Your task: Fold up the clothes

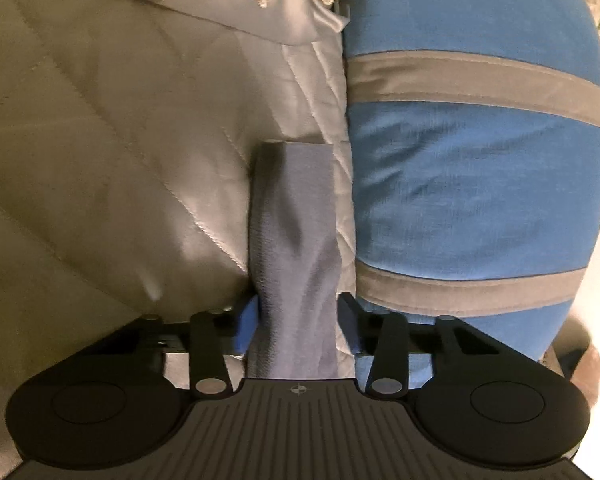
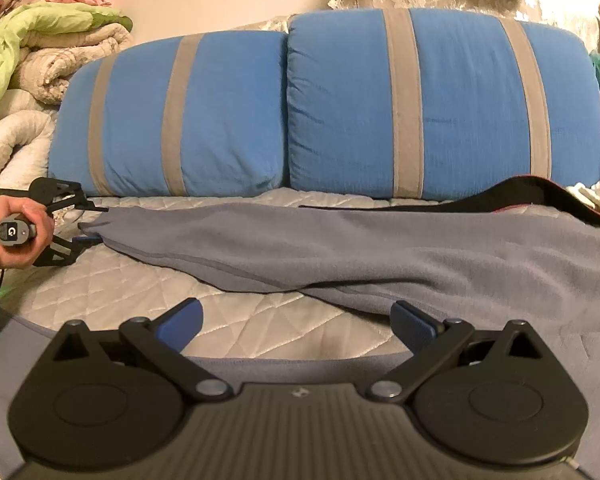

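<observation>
So far no fold shows: the grey fleece garment lies stretched along the quilted mattress below the blue pillows, its narrow end between the left gripper's part-closed jaws, while the right gripper gapes empty.

Two blue cushions with grey stripes, side by side along the back edge of the bed: left cushion, right cushion, two stripes on each. One grey garment spread across the quilted bed. One black cloth at the garment's far edge. Two claws: left claw, right claw. One hand. One pile of bedding at the back left corner.
</observation>
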`<state>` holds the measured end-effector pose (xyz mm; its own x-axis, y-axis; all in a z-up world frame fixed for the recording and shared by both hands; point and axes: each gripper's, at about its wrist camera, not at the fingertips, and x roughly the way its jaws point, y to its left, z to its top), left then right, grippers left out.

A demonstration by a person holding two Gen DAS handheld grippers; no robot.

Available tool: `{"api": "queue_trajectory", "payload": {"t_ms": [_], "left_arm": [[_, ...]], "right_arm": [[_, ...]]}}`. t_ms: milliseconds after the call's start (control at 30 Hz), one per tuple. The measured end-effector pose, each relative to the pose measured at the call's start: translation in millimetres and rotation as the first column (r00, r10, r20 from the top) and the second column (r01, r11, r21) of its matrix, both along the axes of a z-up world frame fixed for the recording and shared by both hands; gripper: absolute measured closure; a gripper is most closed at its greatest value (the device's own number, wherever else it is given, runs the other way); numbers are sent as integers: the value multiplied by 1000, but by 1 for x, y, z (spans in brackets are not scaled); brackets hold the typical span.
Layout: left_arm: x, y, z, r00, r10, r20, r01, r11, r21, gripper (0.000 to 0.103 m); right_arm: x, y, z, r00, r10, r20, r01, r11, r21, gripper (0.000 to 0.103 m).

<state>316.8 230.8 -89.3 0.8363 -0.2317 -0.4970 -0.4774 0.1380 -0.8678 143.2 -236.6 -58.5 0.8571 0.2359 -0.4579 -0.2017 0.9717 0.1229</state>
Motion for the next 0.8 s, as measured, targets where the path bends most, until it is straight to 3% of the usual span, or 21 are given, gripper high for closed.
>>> {"api": "queue_trajectory", "payload": {"t_ms": [200, 300, 400, 633, 800], "left_arm": [[-5, 6, -5, 1000, 6, 26, -3, 995, -95, 63], [-5, 7, -6, 997, -79, -1, 78, 988, -130, 63], [-4, 4, -4, 991, -136, -9, 134, 984, -116, 63], [0, -5, -13, 996, -82, 47, 86, 992, -92, 63], [-8, 0, -19, 992, -60, 110, 75, 988, -133, 64]], "right_arm": [[0, -2, -2, 1000, 8, 9, -8, 1000, -16, 0], [2, -4, -1, 1000, -6, -9, 6, 1000, 4, 0], [3, -6, 2, 1000, 3, -21, -2, 999, 52, 0], [4, -7, -3, 999, 2, -42, 0, 999, 47, 0], [8, -11, -7, 998, -10, -60, 13, 999, 50, 0]]}}
